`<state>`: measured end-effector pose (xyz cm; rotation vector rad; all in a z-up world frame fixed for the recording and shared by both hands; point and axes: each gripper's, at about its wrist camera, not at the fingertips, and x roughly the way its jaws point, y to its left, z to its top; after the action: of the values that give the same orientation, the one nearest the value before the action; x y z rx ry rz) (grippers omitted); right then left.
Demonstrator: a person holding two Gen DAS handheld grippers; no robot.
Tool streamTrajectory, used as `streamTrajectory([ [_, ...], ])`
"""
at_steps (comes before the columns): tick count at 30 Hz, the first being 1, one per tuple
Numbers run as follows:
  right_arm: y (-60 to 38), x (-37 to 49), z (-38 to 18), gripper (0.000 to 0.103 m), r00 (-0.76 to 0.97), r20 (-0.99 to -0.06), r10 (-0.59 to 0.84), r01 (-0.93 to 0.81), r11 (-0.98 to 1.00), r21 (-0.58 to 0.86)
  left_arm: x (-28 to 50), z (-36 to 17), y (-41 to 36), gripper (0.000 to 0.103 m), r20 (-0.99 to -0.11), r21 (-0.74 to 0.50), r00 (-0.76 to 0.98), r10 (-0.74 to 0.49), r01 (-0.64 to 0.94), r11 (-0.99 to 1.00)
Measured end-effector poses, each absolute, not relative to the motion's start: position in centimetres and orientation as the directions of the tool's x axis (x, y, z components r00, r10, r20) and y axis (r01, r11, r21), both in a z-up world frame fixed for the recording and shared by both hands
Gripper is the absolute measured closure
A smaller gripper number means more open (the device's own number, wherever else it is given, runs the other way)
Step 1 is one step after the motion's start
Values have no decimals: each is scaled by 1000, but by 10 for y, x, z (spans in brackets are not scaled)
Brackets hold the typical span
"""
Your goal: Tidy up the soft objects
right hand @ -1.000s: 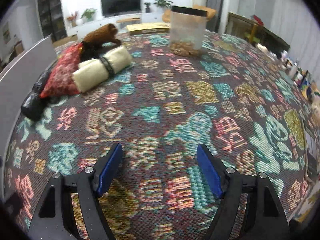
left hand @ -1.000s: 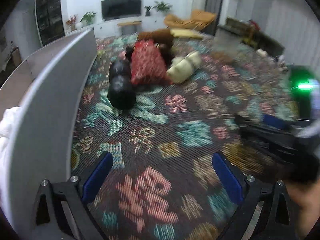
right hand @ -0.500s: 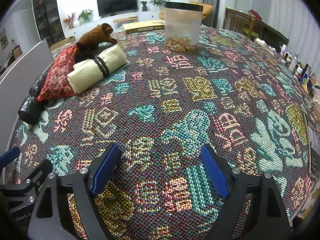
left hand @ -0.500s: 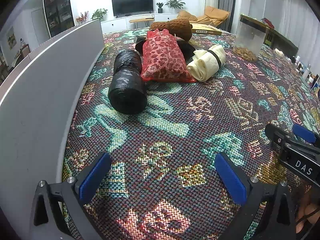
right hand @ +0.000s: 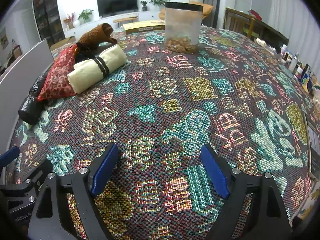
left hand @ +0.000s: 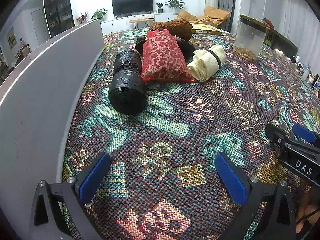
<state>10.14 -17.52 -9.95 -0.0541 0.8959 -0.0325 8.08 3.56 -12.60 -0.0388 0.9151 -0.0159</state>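
Both tongs gape empty over the patterned bench.
The left tongs [left hand: 162, 172] and right tongs [right hand: 160, 168] sit low in frame; the soft bundles [left hand: 164, 60] lie well apart, upper centre.

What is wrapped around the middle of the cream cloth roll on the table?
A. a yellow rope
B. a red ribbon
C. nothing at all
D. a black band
D: a black band circles the middle of the cream cloth roll, which lies beside the red patterned pouch.

hidden: black cloth [left hand: 188, 49] mostly under red bag [left hand: 164, 60] | cut off: grey board [left hand: 40, 92] at left edge | too small: bottles [right hand: 296, 64], right edge
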Motion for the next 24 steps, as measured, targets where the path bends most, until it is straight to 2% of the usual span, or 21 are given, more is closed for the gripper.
streamTrajectory([
  [21,-175,101,-99,16,624,-780,-52,6,998,-61,81,-126,36,0,-792,-41,610,-31,-3,999],
  [24,-173,104,-101,11,617,-786,-39,-10,998,-58,81,-126,35,0,-792,-40,610,-30,-3,999],
])
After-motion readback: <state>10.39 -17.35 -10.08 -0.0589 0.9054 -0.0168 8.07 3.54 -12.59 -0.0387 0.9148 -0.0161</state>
